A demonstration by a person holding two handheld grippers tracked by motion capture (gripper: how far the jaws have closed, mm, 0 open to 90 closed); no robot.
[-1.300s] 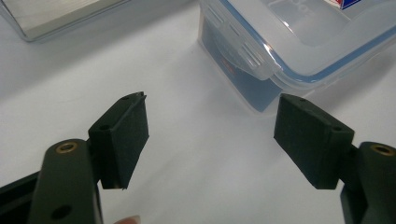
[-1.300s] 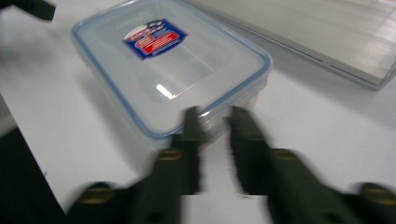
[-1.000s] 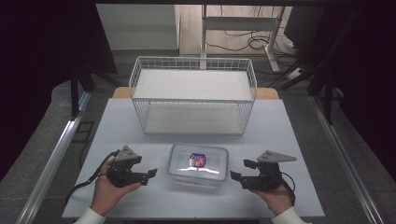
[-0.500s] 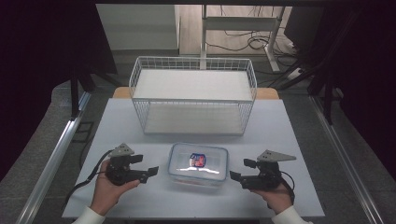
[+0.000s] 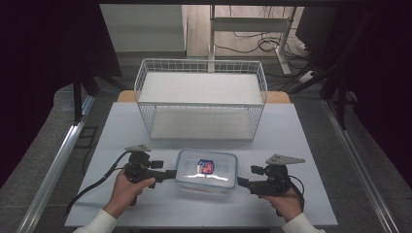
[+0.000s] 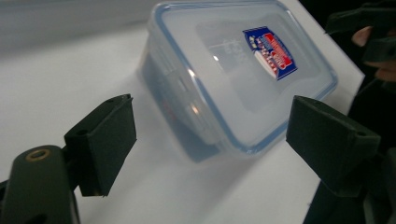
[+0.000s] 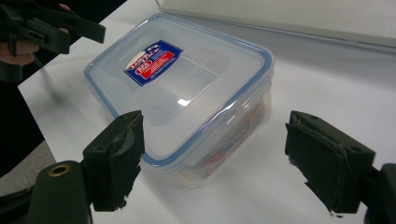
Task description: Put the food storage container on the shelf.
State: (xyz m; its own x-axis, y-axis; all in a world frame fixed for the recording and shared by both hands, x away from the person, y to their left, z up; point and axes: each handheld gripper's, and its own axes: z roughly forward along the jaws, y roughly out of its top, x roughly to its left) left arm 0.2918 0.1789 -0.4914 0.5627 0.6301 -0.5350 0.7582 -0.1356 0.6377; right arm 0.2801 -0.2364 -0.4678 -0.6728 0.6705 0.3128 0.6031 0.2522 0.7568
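Both tongs gaping wide, nothing held. Left tongs (image 5: 167, 174) sit at the left short end of the plastic container (image 5: 206, 171); right tongs (image 5: 241, 183) sit just off its right end. Container rests flat on the white tabletop (image 5: 301, 141), near my edge, between the two hands, with the white wire basket (image 5: 201, 99) standing beyond it and apart from it.

In the left gripper view the jaws bracket a corner of the container (image 6: 233, 79), not a flat side. In the right gripper view the container (image 7: 187, 88) also sits corner-on, closer to one jaw than the other.

Risks as I judge them: closing on a corner could make the smooth plastic skid or twist out. One side biting first would shove the box across the slick tabletop toward the other hand. Squeezing the lid rim could pop a clip flap. Lifting unevenly would tilt it and shift whatever is inside; reddish contents show dimly through the wall.

Writing: red, white and blue sticker (image 7: 153, 62) on the lid, text too small to read. Raised lettering on the lid and side, not legible.
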